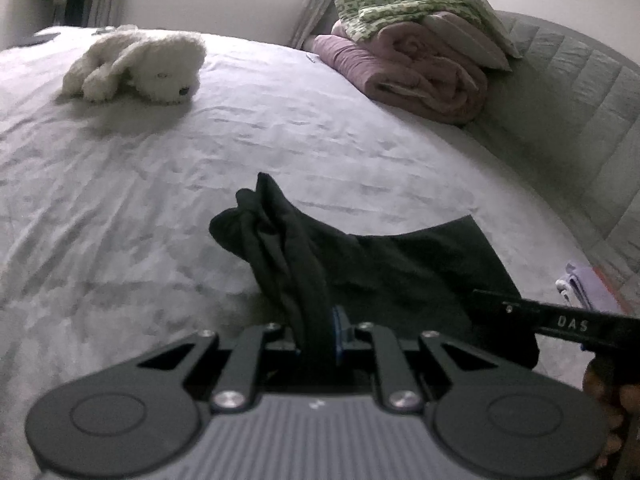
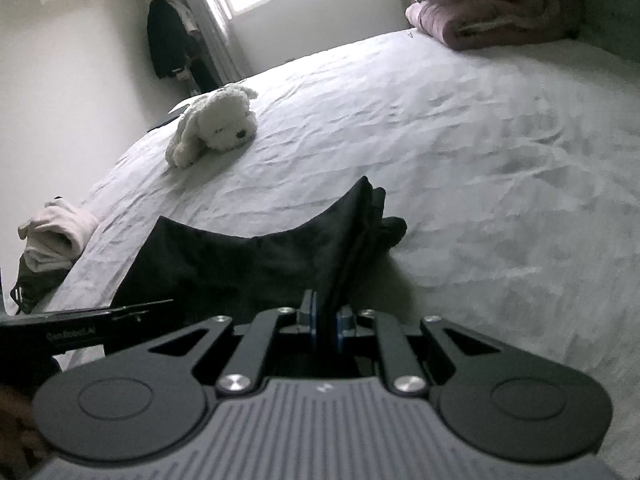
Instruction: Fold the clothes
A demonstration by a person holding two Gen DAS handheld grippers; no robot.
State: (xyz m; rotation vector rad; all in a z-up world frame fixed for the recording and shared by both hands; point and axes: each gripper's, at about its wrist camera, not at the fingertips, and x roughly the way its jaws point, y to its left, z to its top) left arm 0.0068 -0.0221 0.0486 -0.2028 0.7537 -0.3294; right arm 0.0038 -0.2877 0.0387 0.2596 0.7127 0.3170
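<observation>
A black garment [image 1: 384, 268] hangs stretched between my two grippers above the white bed sheet [image 1: 160, 184]. My left gripper [image 1: 320, 332] is shut on one bunched corner of it, the cloth rising in a crumpled fold between the blue pads. In the right wrist view the same black garment [image 2: 240, 264] sags to the left, and my right gripper [image 2: 326, 320] is shut on its other corner. Each gripper shows at the edge of the other's view: the right one [image 1: 560, 320] low right, the left one [image 2: 80, 328] low left.
A white plush dog [image 1: 140, 68] lies on the bed's far left. Rolled pink and green blankets [image 1: 416, 60] sit by the padded headboard [image 1: 580, 92]. Folded pale clothes [image 2: 56, 236] rest at the bed's left edge. A lilac cloth [image 1: 580, 284] lies at the right.
</observation>
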